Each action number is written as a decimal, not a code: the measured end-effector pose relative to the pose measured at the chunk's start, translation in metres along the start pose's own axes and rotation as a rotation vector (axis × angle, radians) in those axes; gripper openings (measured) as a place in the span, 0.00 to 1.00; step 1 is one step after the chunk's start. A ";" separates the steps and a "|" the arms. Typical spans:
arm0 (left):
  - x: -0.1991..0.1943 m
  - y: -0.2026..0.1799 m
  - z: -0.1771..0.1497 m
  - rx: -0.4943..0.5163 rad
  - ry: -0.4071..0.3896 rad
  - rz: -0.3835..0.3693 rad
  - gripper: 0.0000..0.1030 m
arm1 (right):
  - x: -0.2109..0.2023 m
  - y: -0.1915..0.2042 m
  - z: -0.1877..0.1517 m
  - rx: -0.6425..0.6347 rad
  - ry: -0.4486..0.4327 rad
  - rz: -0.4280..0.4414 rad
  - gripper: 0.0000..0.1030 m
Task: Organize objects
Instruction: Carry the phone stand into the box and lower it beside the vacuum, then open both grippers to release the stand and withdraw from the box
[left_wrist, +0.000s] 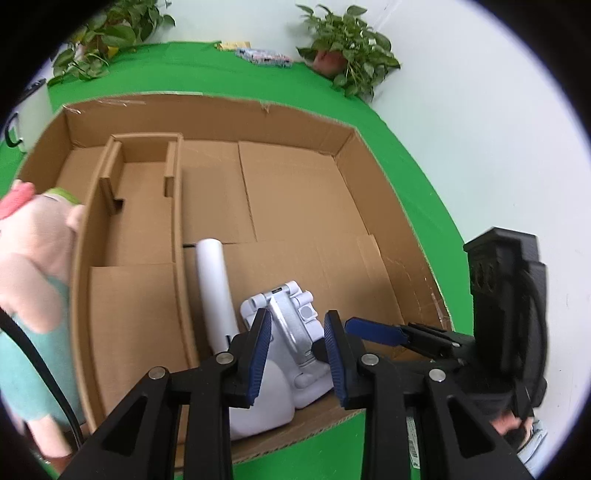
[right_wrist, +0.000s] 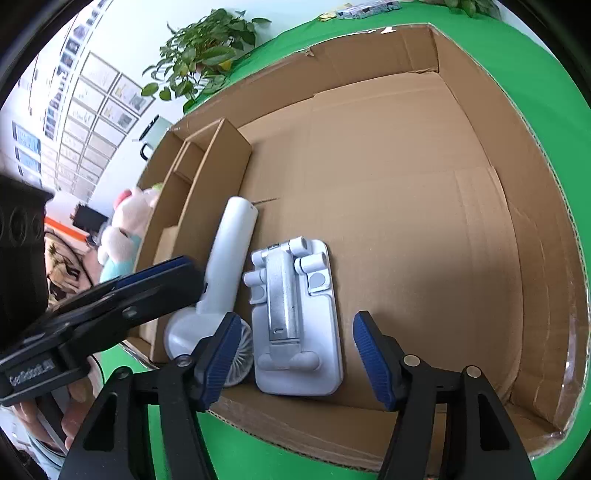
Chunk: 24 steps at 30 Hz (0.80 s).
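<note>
A large open cardboard box (left_wrist: 207, 110) lies on a green cloth; it also shows in the right wrist view (right_wrist: 480, 110). Inside, near the front wall, lie a white handheld fan (left_wrist: 214, 288) (right_wrist: 229, 254) and a white folding phone stand (left_wrist: 291, 325) (right_wrist: 295, 317), side by side. My left gripper (left_wrist: 297, 354) is open, its fingers either side of the stand from above. My right gripper (right_wrist: 297, 358) is open and empty, just above the stand's near end. A narrow cardboard divider tray (left_wrist: 144, 206) sits in the box's left part.
A pink plush toy in a teal dress (left_wrist: 33, 258) stands outside the box's left wall. Potted plants (left_wrist: 343, 48) and a small packet (left_wrist: 264, 57) are at the table's back. A white mug (left_wrist: 26, 114) stands far left. The right gripper body (left_wrist: 506, 314) is at the box's front right.
</note>
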<state>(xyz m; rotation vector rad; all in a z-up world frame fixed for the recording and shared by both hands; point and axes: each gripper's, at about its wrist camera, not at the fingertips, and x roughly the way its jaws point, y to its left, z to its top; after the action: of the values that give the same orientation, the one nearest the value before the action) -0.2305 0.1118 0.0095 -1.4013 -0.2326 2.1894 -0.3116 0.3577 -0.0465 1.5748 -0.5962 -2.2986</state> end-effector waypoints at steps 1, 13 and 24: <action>-0.002 0.001 0.000 0.003 -0.007 0.005 0.28 | 0.000 0.001 0.001 -0.005 -0.004 -0.013 0.57; -0.030 0.027 -0.023 -0.032 -0.081 0.024 0.28 | 0.031 0.028 -0.008 -0.113 0.088 -0.189 0.46; -0.042 0.042 -0.039 -0.059 -0.118 0.003 0.28 | 0.028 0.030 -0.010 0.012 0.050 -0.259 0.43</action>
<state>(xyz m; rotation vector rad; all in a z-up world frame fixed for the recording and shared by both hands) -0.1961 0.0493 0.0080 -1.3053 -0.3397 2.2872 -0.3118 0.3168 -0.0581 1.8025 -0.4144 -2.4319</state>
